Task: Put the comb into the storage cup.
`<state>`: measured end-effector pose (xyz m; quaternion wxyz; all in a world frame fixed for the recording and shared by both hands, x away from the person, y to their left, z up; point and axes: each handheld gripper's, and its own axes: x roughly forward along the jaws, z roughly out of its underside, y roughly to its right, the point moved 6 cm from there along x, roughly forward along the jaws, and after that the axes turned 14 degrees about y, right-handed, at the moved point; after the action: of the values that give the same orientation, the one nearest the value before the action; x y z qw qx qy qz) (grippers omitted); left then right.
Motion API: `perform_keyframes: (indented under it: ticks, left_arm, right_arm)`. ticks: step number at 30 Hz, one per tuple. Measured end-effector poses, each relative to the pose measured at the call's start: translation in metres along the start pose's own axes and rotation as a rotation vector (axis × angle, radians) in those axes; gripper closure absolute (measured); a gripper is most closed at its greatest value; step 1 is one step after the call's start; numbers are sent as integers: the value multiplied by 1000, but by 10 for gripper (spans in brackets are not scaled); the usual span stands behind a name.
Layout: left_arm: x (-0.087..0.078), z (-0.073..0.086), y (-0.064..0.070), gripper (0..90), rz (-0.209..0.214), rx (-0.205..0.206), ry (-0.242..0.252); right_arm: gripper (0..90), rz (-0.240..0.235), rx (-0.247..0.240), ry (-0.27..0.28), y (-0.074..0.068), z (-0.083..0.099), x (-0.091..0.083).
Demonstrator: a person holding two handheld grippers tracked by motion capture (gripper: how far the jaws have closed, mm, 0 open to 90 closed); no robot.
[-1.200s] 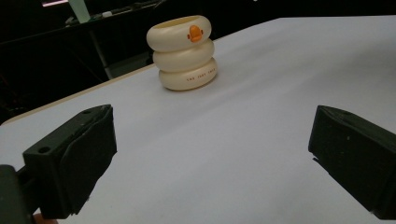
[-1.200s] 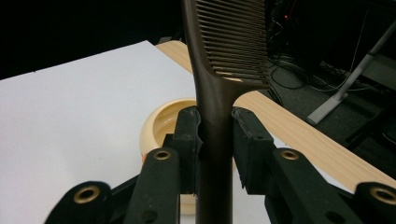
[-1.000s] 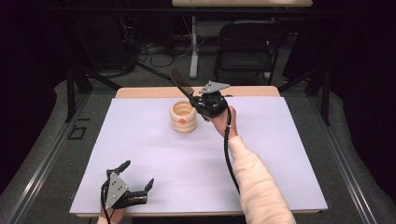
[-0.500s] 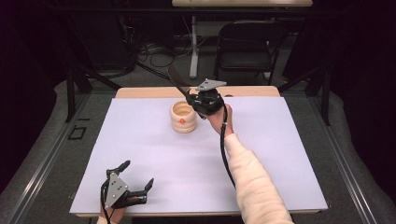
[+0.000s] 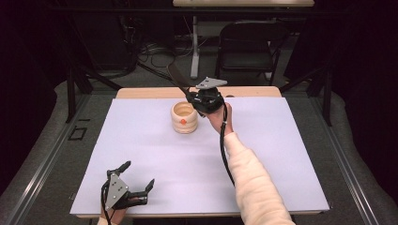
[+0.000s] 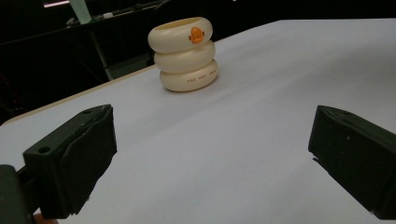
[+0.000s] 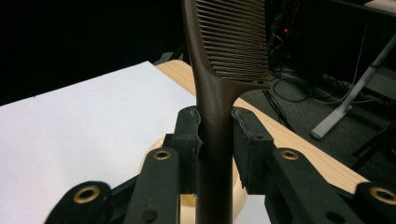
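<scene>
At seven o'clock on the white table (image 5: pixel 141 140), we rest the left gripper (image 5: pixel 133 183) with jaws spread wide, empty and out of the way. Toward twelve o'clock stands the cream ringed cup (image 5: pixel 184 117), open mouth up. Just at its one o'clock, our right gripper (image 5: pixel 193 97) pinches the brown comb (image 7: pixel 219 88) by its handle, teeth outward, so the handle can probably drop into the cup.

The comb (image 7: pixel 219 93) is dark brown. The cup (image 6: pixel 185 53) is cream with an orange mark on its top ring. The worktop (image 5: pixel 141 140) is white with a wooden far edge.
</scene>
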<state>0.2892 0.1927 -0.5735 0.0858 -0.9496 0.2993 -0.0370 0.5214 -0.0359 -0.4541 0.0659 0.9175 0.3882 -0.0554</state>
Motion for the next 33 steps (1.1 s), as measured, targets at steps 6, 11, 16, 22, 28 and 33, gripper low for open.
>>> perform_keyframes:
  ticks: [6, 11, 16, 22, 28, 33]
  left_arm:
    - [0, 0, 0, 10, 0, 0, -1]
    - [0, 0, -1, 11, 0, 1, 0]
    - [0, 0, -1, 10, -1, 0, 1]
    - [0, 0, -1, 11, -1, -1, 3]
    - [0, 0, -1, 11, 0, -1, 3]
    - [0, 0, -1, 11, -3, -3, 5]
  right_arm:
    - [726, 4, -6, 12, -1, -3, 3]
    - [725, 6, -9, 21, -2, -6, 5]
    - [725, 9, -9, 31, -3, -7, 8]
    - [725, 12, -12, 45, -3, -8, 10]
    - [726, 15, -13, 55, -3, -9, 12]
    - [725, 15, -21, 70, -5, -11, 14]
